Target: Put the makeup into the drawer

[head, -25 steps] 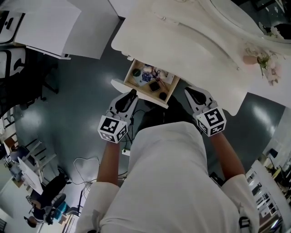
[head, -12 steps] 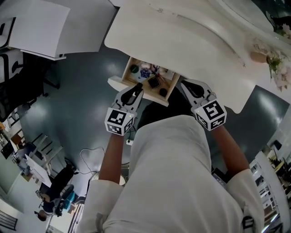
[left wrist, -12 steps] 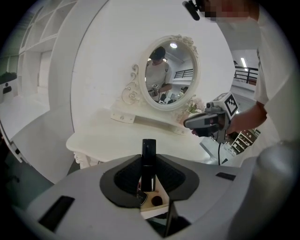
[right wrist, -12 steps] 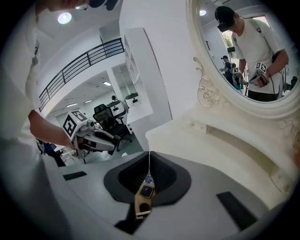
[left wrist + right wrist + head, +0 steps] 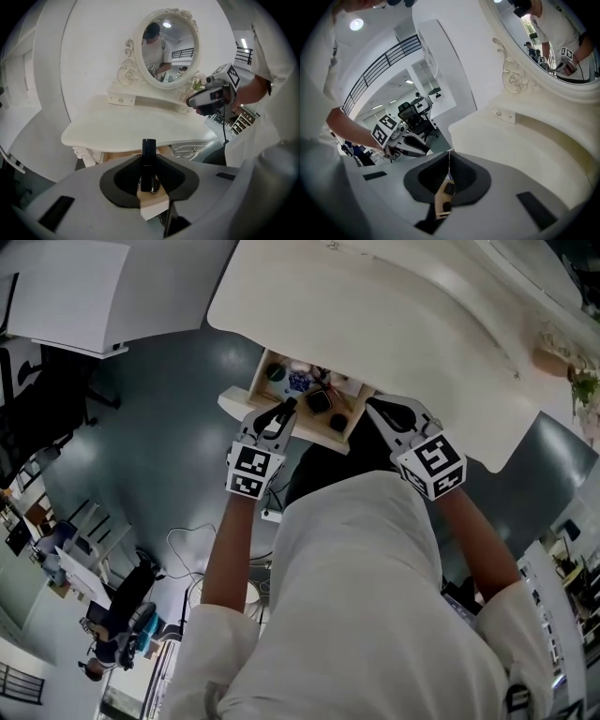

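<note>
Under the white dressing table (image 5: 375, 324) the wooden drawer (image 5: 255, 385) stands pulled out. Several makeup pieces lie in it, among them a black square compact (image 5: 320, 401) and a dark green round pot (image 5: 275, 372). My left gripper (image 5: 287, 412) hangs over the drawer's front edge. In the left gripper view the left gripper (image 5: 149, 161) is shut on a slim black makeup tube (image 5: 149, 154) that stands upright between its jaws. My right gripper (image 5: 377, 411) is beside the drawer's right end. In the right gripper view the right gripper (image 5: 449, 159) shows its jaws meeting with nothing between them.
An oval mirror (image 5: 166, 47) with a carved white frame stands at the back of the table top. A pink flower arrangement (image 5: 581, 381) sits at the table's far right. The floor around is grey, with white desks (image 5: 84, 296) at the left.
Both grippers have come down and closer to the drawer. The left one, still shut on the black tube, has moved from short of the drawer front to over it.
</note>
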